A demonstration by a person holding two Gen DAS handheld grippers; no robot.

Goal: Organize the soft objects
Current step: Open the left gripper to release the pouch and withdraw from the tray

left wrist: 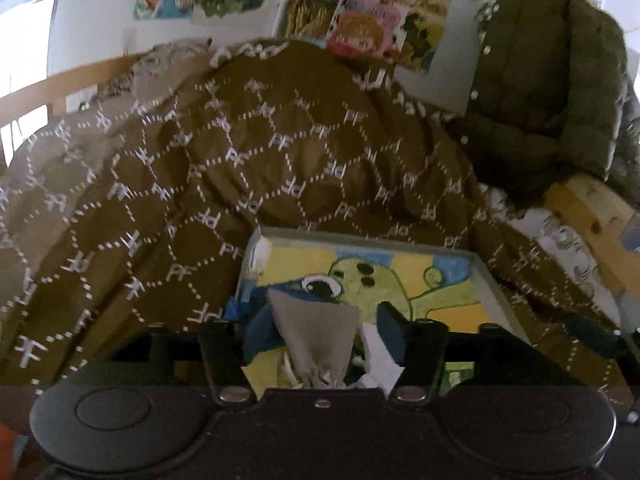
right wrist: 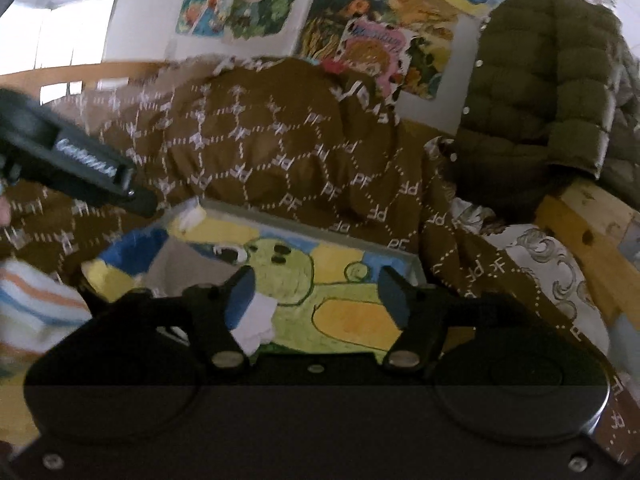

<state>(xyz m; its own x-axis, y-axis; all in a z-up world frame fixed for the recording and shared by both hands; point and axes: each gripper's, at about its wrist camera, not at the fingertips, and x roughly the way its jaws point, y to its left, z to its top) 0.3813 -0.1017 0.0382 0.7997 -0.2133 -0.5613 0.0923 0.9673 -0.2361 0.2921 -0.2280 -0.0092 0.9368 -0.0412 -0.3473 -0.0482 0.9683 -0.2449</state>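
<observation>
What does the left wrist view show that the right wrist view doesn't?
Left wrist only: a grey cloth bunched between the open left gripper fingers. Right wrist only: the left gripper from the side, a striped cloth at lower left, and the open right gripper. Both: the brown quilt, green jacket, turtle picture and wall posters.

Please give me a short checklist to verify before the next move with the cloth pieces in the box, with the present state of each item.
1. Left gripper jaws apart: ok.
2. Right gripper jaws apart: ok.
3. Grey cloth released by the left gripper: cannot tell, it stands between the fingers.
4. White cloth free of the right gripper: cannot tell, it sits at one finger.
5. Box not covered by the brown quilt: ok.
6. Both grippers apart from each other: ok.
</observation>
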